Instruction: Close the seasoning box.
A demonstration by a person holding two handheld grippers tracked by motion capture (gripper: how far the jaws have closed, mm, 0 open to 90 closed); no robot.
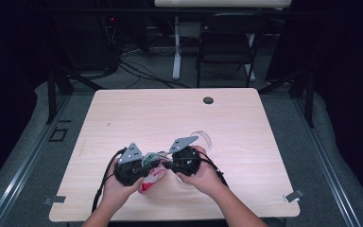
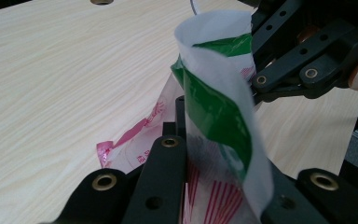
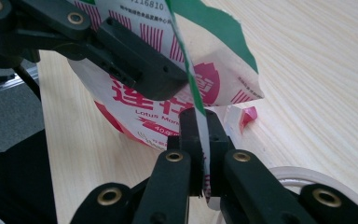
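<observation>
A crumpled bag (image 1: 154, 171) printed in red, white and green is held just above the light wooden table (image 1: 170, 113), near its front edge. My left gripper (image 1: 147, 167) is shut on the bag's lower part (image 2: 214, 107), which rises between its jaws (image 2: 186, 135). My right gripper (image 1: 167, 164) comes in from the right and is shut on the bag's thin green-and-white edge (image 3: 214, 79), which its pads (image 3: 200, 130) pinch. The left gripper's fingers (image 3: 140, 70) clamp the printed face close above. In the left gripper view the right gripper (image 2: 257, 88) bites the bag's upper right edge.
A clear plastic ring-shaped object (image 1: 203, 137) lies on the table just behind the right hand, and its rim (image 3: 307, 179) is also in the right gripper view. A dark round grommet (image 1: 208, 100) sits near the table's far edge. A black chair (image 1: 227, 42) stands beyond the table.
</observation>
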